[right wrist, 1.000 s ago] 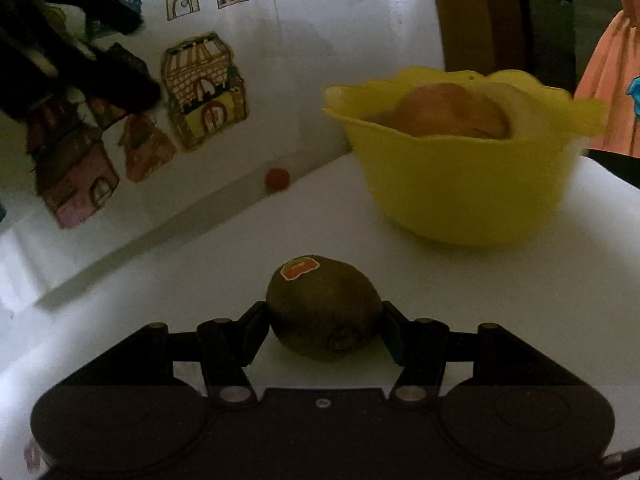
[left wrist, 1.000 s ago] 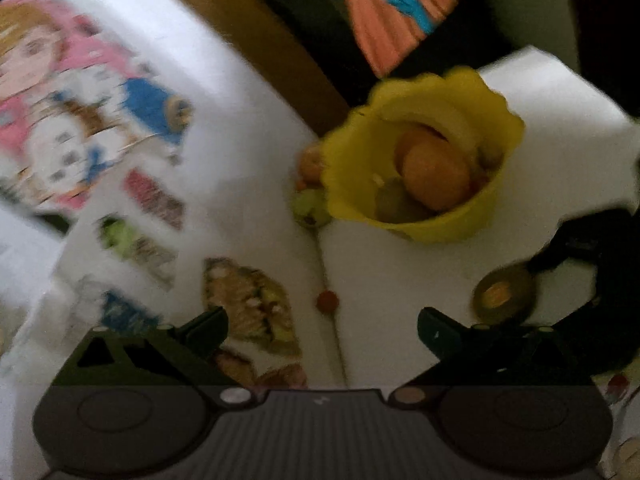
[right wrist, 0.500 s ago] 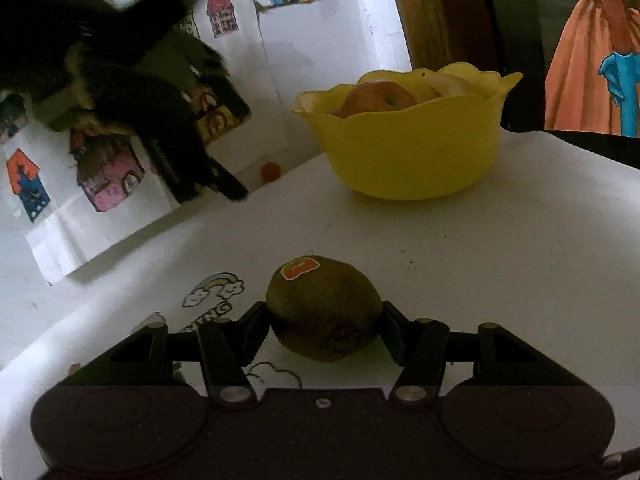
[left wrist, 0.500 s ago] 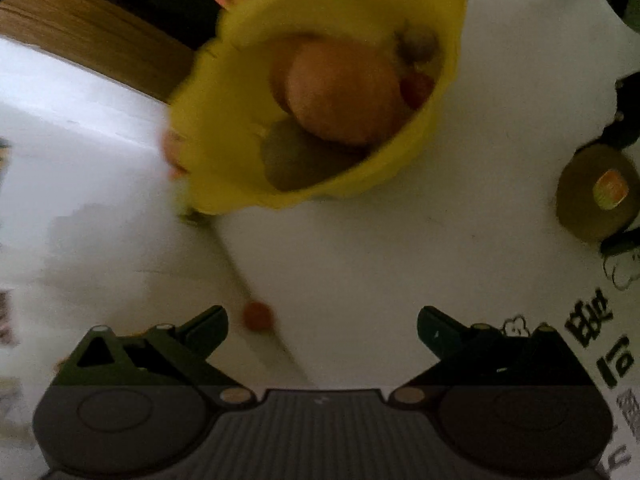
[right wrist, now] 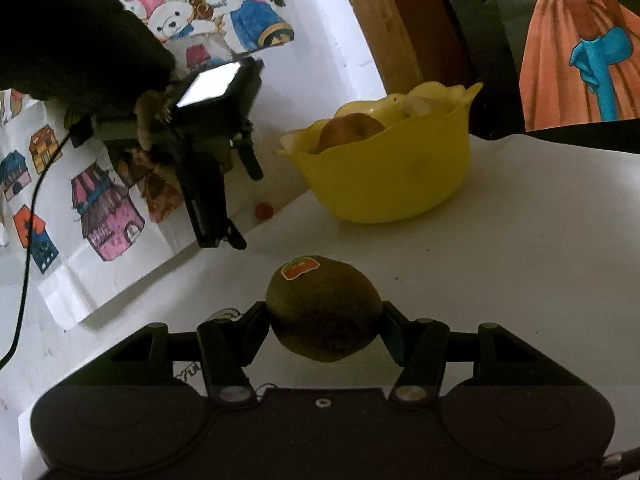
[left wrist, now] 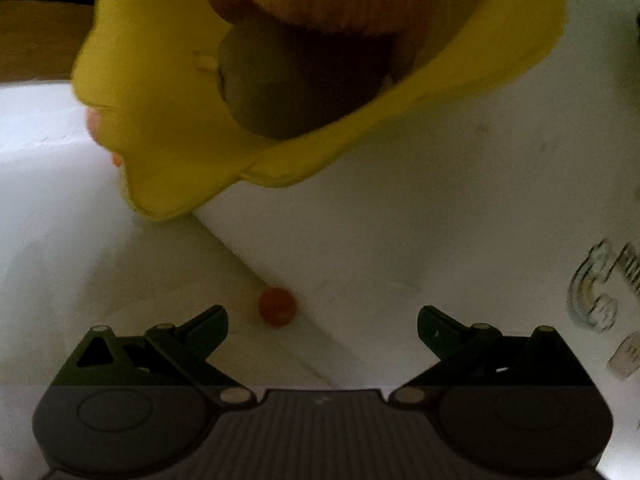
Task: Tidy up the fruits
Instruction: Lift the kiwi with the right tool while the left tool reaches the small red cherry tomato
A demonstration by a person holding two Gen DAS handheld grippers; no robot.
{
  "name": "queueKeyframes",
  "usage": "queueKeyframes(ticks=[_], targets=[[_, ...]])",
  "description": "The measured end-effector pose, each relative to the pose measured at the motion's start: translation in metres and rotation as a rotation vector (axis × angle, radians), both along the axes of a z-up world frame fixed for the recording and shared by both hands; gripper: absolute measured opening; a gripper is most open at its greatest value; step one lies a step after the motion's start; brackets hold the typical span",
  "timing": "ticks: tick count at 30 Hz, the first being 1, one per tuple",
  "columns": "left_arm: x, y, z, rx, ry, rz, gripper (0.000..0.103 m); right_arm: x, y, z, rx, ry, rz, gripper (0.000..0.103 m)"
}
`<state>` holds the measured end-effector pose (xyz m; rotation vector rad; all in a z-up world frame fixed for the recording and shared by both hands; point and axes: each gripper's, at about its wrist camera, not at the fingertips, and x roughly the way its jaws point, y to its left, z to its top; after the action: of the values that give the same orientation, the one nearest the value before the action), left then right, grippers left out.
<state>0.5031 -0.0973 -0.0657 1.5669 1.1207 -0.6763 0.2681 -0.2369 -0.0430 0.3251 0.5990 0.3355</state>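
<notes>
While clamped on a brown kiwi [right wrist: 323, 307] with a red sticker, right gripper [right wrist: 324, 320] low over the white table [right wrist: 500, 272], well short of the yellow bowl [right wrist: 384, 172]. Kiwi pinched at both ends between the fingers, apparently lifted clear of the surface, though contact underneath hard to confirm. Left gripper [left wrist: 322, 322] spread wide and empty, hovering just above a small red fruit [left wrist: 277, 306], likely a cherry tomato, lying at the table's edge against the wall side, a little nearer the left finger than the right. Bowl already loaded: an apple [right wrist: 350, 128] at the rim, another kiwi [left wrist: 296, 84] beneath it in the left wrist view, pale yellow fruit behind. Step in hand, as judged: carrying the held kiwi toward the bowl, with the left side lining up on the stray red fruit. Next move calls for raising the kiwi above the scalloped rim before letting go, and centring the open fingers on the red fruit before closing gently, since round and apt to roll.
</notes>
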Motion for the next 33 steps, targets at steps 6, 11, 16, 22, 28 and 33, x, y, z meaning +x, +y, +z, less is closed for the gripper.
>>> queueKeyframes(ticks=[6, 11, 16, 22, 28, 33], targets=[[0.006, 0.002, -0.016, 0.063, 0.009, -0.046, 0.093, 0.005, -0.002, -0.002, 0.018, 0.005, -0.034, 0.061], [0.016, 0.003, -0.019, 0.065, -0.003, -0.038, 0.091, 0.006, -0.002, -0.003, 0.020, 0.011, -0.051, 0.061], [0.013, 0.004, -0.017, 0.071, 0.002, -0.047, 0.082, 0.007, -0.001, -0.004, 0.025, 0.011, -0.060, 0.061], [0.012, -0.002, -0.019, 0.109, 0.026, -0.069, 0.074, 0.006, -0.002, -0.003, 0.037, -0.004, -0.081, 0.061], [0.018, -0.009, -0.012, 0.157, 0.078, -0.089, 0.066, 0.001, -0.001, 0.000, 0.056, -0.028, -0.109, 0.061], [0.023, -0.011, -0.011, 0.154, 0.086, -0.077, 0.060, -0.002, 0.003, 0.003, 0.061, -0.036, -0.127, 0.061]])
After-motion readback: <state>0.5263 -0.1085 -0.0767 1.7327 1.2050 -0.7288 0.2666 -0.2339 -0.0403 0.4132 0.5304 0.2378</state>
